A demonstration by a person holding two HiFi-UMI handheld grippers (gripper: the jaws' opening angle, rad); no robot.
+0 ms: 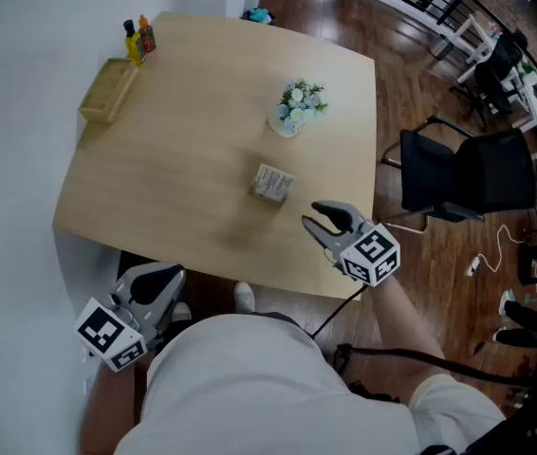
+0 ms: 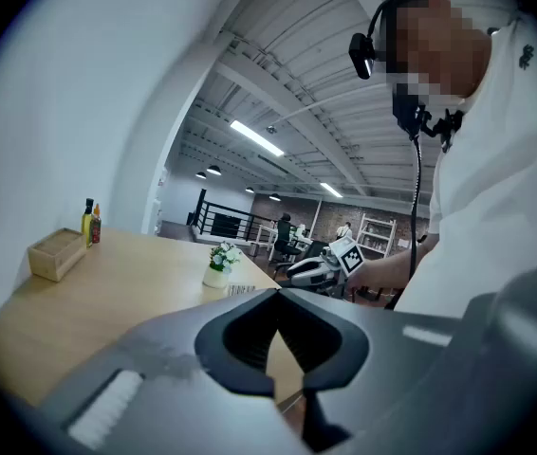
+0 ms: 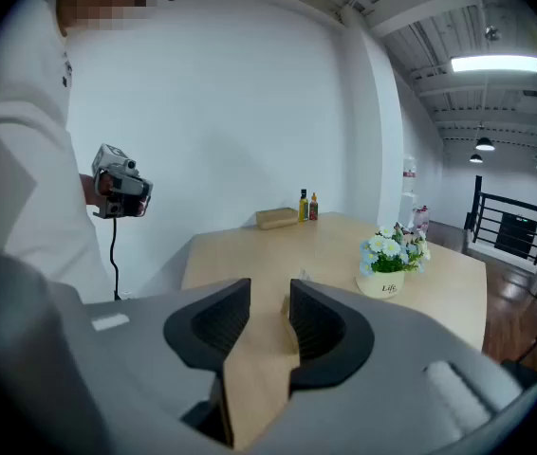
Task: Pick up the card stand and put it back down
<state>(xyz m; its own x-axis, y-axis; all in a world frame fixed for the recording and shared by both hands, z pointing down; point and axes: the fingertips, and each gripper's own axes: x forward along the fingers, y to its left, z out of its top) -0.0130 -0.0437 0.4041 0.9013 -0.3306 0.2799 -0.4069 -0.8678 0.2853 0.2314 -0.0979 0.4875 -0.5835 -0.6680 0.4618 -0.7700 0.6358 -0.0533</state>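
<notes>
My head camera looks steeply down over the table (image 1: 174,140). Both gripper cameras ride low by its near edge, facing across it (all three share the flowerpot (image 1: 288,121)).

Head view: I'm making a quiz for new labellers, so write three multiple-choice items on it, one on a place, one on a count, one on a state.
1. Where is the card stand?
A. Near the middle of the table, between the flower pot and the right tool.
B. At the table's far left corner.
C. On the floor.

2. How many bottles stand by the wooden box?
A. One.
B. Two.
C. Four.

3. How do the right tool's jaws stand?
A. Shut on the card stand.
B. Apart, gripping nothing.
C. Shut on the flower pot.

Key:
1 A, it stands on bare wood between the two.
2 B, a yellow one and an orange one stand side by side.
3 B, the right gripper view shows a gap between the pads, which touch nothing.
</notes>
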